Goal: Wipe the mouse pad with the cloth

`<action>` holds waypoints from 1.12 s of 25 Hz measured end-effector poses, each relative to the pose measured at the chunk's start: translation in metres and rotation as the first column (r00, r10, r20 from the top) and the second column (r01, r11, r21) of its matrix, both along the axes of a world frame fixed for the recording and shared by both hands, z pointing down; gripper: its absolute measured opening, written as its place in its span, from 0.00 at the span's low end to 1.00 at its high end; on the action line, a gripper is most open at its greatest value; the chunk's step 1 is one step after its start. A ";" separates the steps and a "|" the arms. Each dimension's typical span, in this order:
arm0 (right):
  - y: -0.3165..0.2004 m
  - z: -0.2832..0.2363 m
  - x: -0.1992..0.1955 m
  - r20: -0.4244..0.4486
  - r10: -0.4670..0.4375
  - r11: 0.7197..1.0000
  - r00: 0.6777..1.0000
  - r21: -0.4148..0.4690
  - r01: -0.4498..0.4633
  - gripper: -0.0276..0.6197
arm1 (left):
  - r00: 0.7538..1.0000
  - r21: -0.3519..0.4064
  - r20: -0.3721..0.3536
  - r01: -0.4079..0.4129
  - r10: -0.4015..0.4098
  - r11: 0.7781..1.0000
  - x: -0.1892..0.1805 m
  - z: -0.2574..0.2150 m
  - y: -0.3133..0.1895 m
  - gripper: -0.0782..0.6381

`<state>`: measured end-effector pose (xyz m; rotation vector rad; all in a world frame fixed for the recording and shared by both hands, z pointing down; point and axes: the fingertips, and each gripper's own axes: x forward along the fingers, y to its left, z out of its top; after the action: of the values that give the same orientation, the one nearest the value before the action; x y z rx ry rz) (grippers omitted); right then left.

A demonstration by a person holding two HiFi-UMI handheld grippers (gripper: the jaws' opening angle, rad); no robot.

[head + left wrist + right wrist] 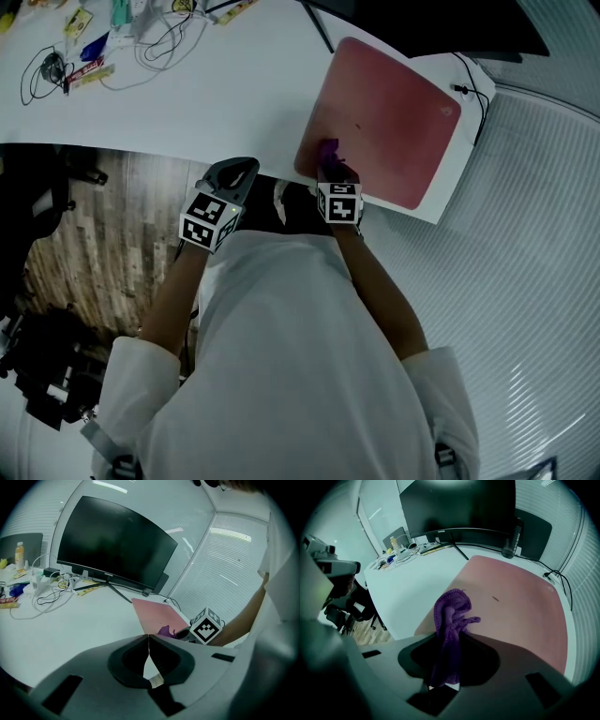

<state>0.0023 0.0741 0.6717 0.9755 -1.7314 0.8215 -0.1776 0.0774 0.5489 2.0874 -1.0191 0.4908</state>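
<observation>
On the white desk, the head view shows the pink pad near the right corner, its near edge close to the desk edge. The purple cloth is at the pad's near left corner, by the right gripper. Most of the pad is bare. The left gripper is at the desk edge, above the wood floor. Wires lie far off to the left.

Left gripper view: its jaws are pressed together with nothing between. A dark screen stands at the back.

Right gripper view: the jaws pinch the cloth over the pad's near edge.
</observation>
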 end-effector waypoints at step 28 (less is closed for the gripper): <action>-0.071 -0.018 -0.062 0.178 -0.056 0.998 0.982 0.033 0.051 0.25 | 0.997 0.038 0.046 0.067 -0.068 0.997 -0.033 -0.017 -0.025 0.13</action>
<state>-0.0596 0.0035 0.6535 0.8921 -1.9190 0.8748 -0.2105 0.0524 0.5321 2.0748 -1.1302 0.4929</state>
